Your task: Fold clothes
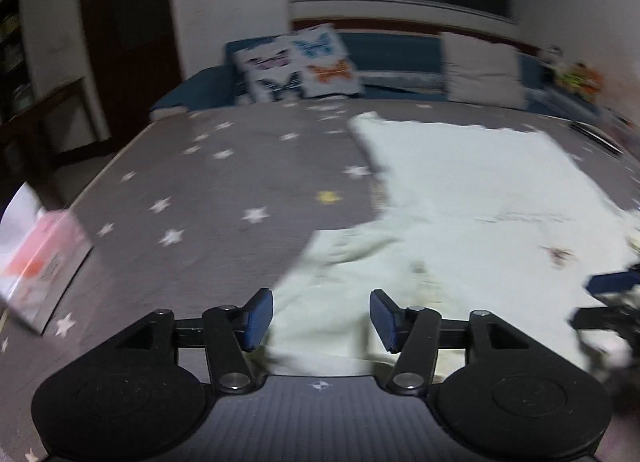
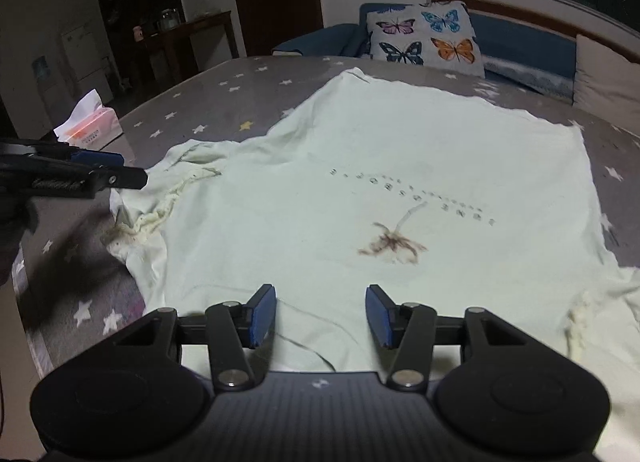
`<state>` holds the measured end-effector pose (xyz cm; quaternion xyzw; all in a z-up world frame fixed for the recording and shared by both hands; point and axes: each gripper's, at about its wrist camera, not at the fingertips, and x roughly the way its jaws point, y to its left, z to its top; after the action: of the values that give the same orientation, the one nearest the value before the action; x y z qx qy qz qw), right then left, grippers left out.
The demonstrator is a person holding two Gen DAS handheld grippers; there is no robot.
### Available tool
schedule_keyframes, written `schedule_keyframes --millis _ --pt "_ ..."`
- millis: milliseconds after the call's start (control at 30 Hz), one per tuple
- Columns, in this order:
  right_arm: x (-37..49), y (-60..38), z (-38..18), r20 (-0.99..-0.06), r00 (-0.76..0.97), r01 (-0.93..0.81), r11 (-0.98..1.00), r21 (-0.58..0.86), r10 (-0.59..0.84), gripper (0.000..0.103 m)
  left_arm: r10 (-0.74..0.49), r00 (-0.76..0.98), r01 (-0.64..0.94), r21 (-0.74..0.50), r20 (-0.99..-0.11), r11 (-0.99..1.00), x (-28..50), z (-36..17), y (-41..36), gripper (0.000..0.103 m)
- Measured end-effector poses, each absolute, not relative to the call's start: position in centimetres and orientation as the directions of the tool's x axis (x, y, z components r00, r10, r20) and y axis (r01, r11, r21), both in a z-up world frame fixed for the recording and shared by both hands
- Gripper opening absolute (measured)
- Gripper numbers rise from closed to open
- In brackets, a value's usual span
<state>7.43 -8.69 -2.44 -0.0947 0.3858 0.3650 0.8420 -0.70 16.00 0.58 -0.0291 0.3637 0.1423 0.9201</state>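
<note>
A pale green T-shirt (image 2: pixel 380 166) lies spread flat on a grey bed cover with stars (image 2: pixel 240 90), printed side up with a small brown motif (image 2: pixel 394 244). My right gripper (image 2: pixel 321 316) is open and empty above the shirt's near edge. My left gripper (image 1: pixel 321 320) is open and empty over the shirt's left sleeve (image 1: pixel 344 258); the left wrist view is blurred. The left gripper also shows from the side in the right wrist view (image 2: pixel 96 172), beside the left sleeve (image 2: pixel 168 198). The right gripper shows at the right edge of the left wrist view (image 1: pixel 612 294).
A pink tissue pack (image 2: pixel 90 122) sits on the bed's left side, also in the left wrist view (image 1: pixel 36 262). A butterfly pillow (image 2: pixel 424 36) and a white cushion (image 1: pixel 484 70) stand at the far end. Dark furniture (image 2: pixel 188 42) stands beyond the bed on the left.
</note>
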Motion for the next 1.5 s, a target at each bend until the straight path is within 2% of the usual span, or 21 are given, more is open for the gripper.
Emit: schedule_keyframes --millis 167,233,300,333,600,800,867,933,1067,1133,1233,1500 --pt "7.7 -6.9 -1.7 -0.693 0.429 -0.707 0.693 0.142 0.579 0.054 0.225 0.657 -0.323 0.001 -0.720 0.947 -0.4 -0.9 17.9 0.054" --pt "7.7 -5.9 -1.7 -0.689 0.415 -0.720 0.677 0.150 0.594 0.054 0.220 0.662 -0.315 0.001 -0.716 0.949 -0.5 -1.1 18.0 0.031" --pt "7.5 -4.7 -1.8 -0.690 0.392 -0.741 0.653 0.156 0.609 0.054 0.211 0.671 -0.307 -0.007 -0.711 0.952 -0.7 -1.1 18.2 0.015" --pt "7.4 -4.3 -1.9 -0.691 0.383 -0.749 0.643 0.156 0.613 0.054 0.207 0.674 -0.309 -0.016 -0.709 0.951 -0.7 -1.0 18.4 0.011" --pt "4.0 -0.7 -2.9 -0.719 0.313 -0.847 0.525 0.084 0.620 0.055 0.271 0.743 -0.302 0.054 -0.612 0.952 -1.7 1.3 17.7 0.010" --pt "3.8 0.1 -3.3 -0.712 0.310 -0.844 0.527 0.100 0.630 0.056 0.292 0.680 -0.330 0.074 -0.672 0.941 -1.5 -0.4 18.3 0.016" --pt "3.1 0.3 -3.2 -0.715 0.284 -0.870 0.485 0.087 0.639 0.055 0.298 0.679 -0.335 0.079 -0.671 0.939 -1.7 -0.3 18.3 0.021" --pt "2.5 -0.4 -2.6 -0.707 0.265 -0.883 0.460 0.096 0.656 0.055 0.303 0.686 -0.335 0.082 -0.662 0.939 -1.9 0.0 18.1 0.051" --pt "2.7 -2.7 -1.4 -0.682 0.327 -0.847 0.523 0.094 0.653 0.055 0.282 0.723 -0.300 0.080 -0.630 0.950 -2.1 1.1 16.9 0.060" --pt "3.1 -4.5 -0.9 -0.671 0.365 -0.814 0.571 0.108 0.646 0.056 0.264 0.745 -0.277 0.077 -0.612 0.958 -2.0 1.6 16.1 0.081" --pt "4.0 -8.2 -0.3 -0.659 0.442 -0.743 0.660 0.110 0.608 0.056 0.234 0.782 -0.239 0.068 -0.578 0.968 -1.9 2.3 14.6 0.101" --pt "6.5 -18.5 -0.2 -0.644 0.622 -0.493 0.862 0.118 0.444 0.056 0.100 0.841 -0.113 0.007 -0.532 0.994 -0.3 3.5 10.2 0.103"
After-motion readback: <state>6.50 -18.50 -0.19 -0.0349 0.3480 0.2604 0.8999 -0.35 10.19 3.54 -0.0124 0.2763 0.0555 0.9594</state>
